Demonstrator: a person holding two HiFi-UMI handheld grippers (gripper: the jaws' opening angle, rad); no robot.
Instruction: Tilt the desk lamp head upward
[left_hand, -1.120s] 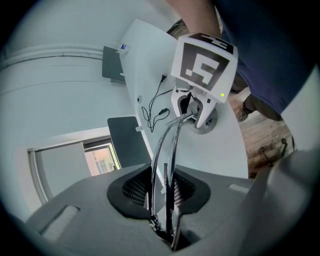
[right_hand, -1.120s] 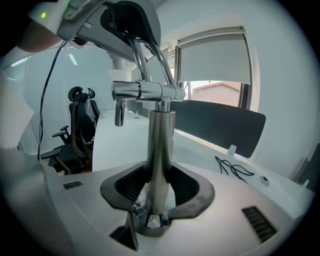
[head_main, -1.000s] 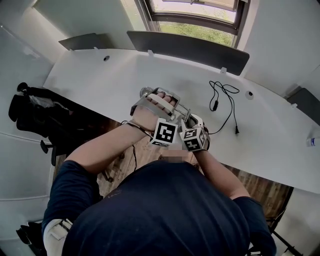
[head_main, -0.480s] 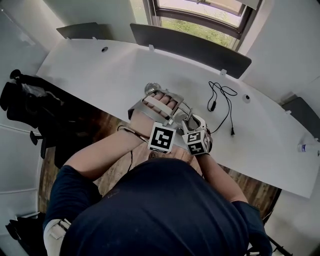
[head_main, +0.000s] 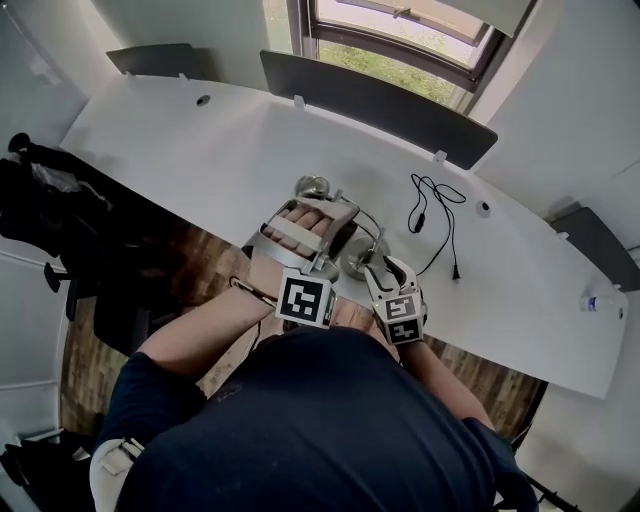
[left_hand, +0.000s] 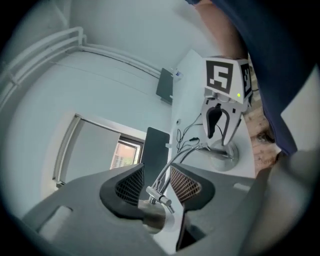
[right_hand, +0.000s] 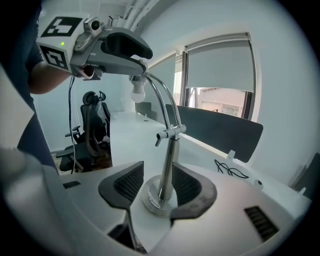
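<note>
desk lamp (right_hand: 167, 150): chrome; stands near the front edge of the white worktop (head_main: 180, 140), straight in front of the person and left of the cable (head_main: 440, 200); an upright post, then a curved arm that rises toward the person's left
lamp base (head_main: 358, 262): round and shiny; flat on the worktop
lamp head (head_main: 312, 187): small chrome dome at the end of the arm, farther from the person than the base; a white bulb (right_hand: 137, 92) hangs below it
left gripper (left_hand: 156, 184): up at the lamp head; jaws wide apart, having just been opening; the head's small joint and the end of the arm lie between the mesh pads with a gap on each side; nothing gripped
right gripper (right_hand: 159, 184): low at the base; jaws wide apart, having just been opening; the post stands between them, close to the pads, not clamped
marker cubes (head_main: 304, 299): black-and-white square patterns; a green light glows on each
cable: black; loose loops, plug end lying free
bottle (head_main: 598, 300): far right of the worktop; print too small to read
divider panel (head_main: 380, 100): dark; along the back edge, under the window (head_main: 400, 30)
chair (right_hand: 92, 125): black office chair beyond the worktop's left end
</note>
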